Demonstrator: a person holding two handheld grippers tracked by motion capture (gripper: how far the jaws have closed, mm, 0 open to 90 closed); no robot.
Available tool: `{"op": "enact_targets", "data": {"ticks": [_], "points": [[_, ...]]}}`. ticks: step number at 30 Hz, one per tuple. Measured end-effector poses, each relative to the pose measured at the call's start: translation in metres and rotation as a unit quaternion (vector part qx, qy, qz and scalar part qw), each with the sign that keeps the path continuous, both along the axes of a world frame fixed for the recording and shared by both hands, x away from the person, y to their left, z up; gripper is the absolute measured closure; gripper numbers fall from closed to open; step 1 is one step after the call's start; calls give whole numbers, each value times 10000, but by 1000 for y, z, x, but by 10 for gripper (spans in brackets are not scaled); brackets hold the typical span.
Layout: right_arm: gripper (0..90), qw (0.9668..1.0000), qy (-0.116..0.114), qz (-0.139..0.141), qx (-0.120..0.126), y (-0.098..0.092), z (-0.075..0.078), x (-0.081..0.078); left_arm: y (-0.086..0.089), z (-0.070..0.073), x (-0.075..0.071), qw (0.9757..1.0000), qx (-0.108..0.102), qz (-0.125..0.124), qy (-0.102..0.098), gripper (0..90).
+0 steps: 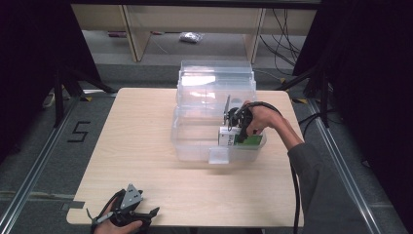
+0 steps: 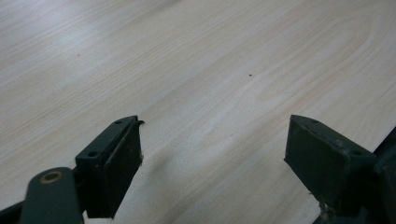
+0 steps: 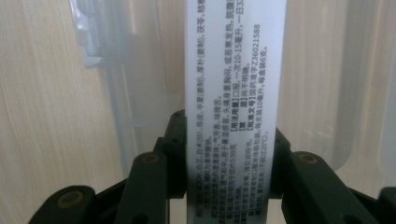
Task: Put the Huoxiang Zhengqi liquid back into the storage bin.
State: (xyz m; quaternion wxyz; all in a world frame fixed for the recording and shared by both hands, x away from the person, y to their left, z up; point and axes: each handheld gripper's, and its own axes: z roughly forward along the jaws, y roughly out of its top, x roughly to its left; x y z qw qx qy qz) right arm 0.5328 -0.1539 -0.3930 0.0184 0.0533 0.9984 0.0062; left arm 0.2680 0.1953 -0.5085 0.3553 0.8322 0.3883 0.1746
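A white and green medicine box (image 1: 234,137) hangs inside the clear plastic bin (image 1: 195,141) at mid-table. My right gripper (image 1: 237,127) points down into the bin and is shut on this box. In the right gripper view the box's white printed side (image 3: 235,93) runs up between the two black jaws, which press on both its sides. My left gripper (image 1: 146,217) rests at the table's near left edge, held by a hand. In the left gripper view its fingers (image 2: 112,163) stand wide apart over bare wood with nothing between them.
The bin's clear lid (image 1: 216,80) stands open behind it toward the table's far edge. The light wooden table (image 1: 136,146) has free surface left of the bin. Black cables trail from the right gripper (image 1: 294,190) off the near right edge.
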Motion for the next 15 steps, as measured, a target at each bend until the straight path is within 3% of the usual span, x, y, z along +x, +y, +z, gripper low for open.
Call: {"op": "enact_targets", "data": {"ticks": [4,6,10,11,12,13,15], "points": [[636,9999,5,105,20,-1,-5,2,0,-1,0,9999,-105,3,-13,181],[630,10000,-3,-11,-27,-1,-6,1,0,0,0,10000,6,-4,5,181],[615,9999,61,-86,34,-4,-5,2,-1,-1,0,9999,-113,5,15,181],[609,9997,35,-78,235,-6,2,4,-1,0,-1,9999,-98,17,16,181],[609,9997,35,-78,235,-6,2,4,-1,0,-1,9999,-98,17,16,181],[601,9991,-12,73,408,-8,8,5,-1,-1,0,9999,-103,6,17,181],[596,9991,-29,64,425,-8,12,4,0,0,1,10000,20,-13,-10,181]]}}
